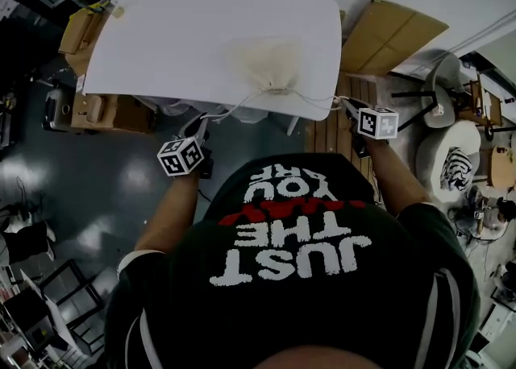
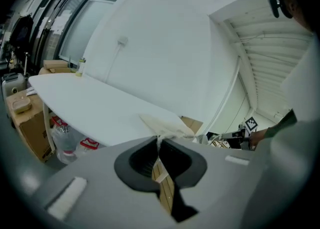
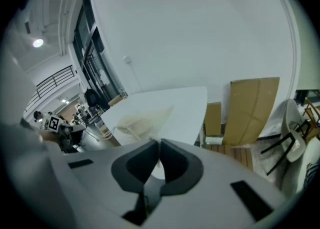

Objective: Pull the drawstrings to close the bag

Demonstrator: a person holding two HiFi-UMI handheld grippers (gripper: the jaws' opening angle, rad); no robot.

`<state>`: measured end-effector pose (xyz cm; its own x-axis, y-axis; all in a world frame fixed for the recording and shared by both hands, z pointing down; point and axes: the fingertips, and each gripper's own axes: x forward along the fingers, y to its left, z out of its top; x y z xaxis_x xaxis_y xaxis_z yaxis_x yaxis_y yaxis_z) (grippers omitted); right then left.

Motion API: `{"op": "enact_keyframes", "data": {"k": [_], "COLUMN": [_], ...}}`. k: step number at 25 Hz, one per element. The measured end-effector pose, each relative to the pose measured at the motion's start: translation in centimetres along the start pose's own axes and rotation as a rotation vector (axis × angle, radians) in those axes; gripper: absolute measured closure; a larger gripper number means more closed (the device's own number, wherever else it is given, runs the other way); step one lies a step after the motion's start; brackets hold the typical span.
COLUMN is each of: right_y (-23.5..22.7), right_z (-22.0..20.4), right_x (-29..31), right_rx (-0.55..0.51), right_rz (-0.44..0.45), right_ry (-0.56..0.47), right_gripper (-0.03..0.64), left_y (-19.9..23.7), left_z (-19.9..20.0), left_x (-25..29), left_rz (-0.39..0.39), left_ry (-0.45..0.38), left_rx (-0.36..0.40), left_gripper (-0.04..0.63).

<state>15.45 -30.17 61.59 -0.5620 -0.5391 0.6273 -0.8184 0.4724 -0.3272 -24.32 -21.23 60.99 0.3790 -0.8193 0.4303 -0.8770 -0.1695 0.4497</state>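
- A white table (image 1: 161, 45) is seen over a dark grey floor. Cardboard boxes (image 1: 101, 109) are stacked under and beside its left edge.
- The left gripper (image 1: 196, 127) is held just off the table's near edge. Its jaws are seen pinched together on the left drawstring (image 1: 235, 106).
- This white cord is led from those jaws up over the near edge to the bag's mouth.
- The cream bag (image 1: 262, 61) is laid flat on the table, right of the middle. Its puckered mouth is turned to the near edge.
- The right drawstring (image 1: 318, 101) is run from the mouth along the near edge towards the near right corner.
- The right gripper (image 1: 348, 104) is held just off that corner, its jaws clamped on the cord's end.
- A flat cardboard sheet (image 1: 391, 33) is propped beyond the right edge.
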Motion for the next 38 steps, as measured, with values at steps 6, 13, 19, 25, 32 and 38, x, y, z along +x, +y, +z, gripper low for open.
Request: {"op": "enact_keyframes", "data": {"k": [6,13,19,25,32,38], "right_y": [1.7,2.2,3.2,3.3,3.5,3.0], "right_z": [-3.1,-5.0,-5.1,-4.1,-4.2,-4.4], "right_x": [0.5,1.0,1.2,1.2,1.0,1.1], "right_rx": [0.005,0.056,0.065,0.077,0.027,0.026], "right_rz": [0.059,0.091,0.128,0.133,0.119,0.111], "right_ry": [0.028,0.036,0.045,0.019,0.044,0.047], "right_gripper": [0.604,0.604,0.604,0.604,0.604,0.604], "left_y": [-1.0,-1.1,-0.7,-0.6,-0.6,-0.2], "left_z": [-4.8,-6.6,-7.2,-6.3,-6.1,-5.9], "left_x": [-1.1,-2.0,-2.6,-2.4,-2.6,-2.5], "left_rz": [-0.017,-0.031,-0.023,-0.026,-0.024,-0.019], "left_ry": [0.067,0.090,0.100,0.089,0.089,0.077], "left_rx": [-0.023,-0.036,-0.052,-0.047,-0.040,-0.040], "left_gripper": [0.578,0.578,0.580,0.578,0.580,0.580]}}
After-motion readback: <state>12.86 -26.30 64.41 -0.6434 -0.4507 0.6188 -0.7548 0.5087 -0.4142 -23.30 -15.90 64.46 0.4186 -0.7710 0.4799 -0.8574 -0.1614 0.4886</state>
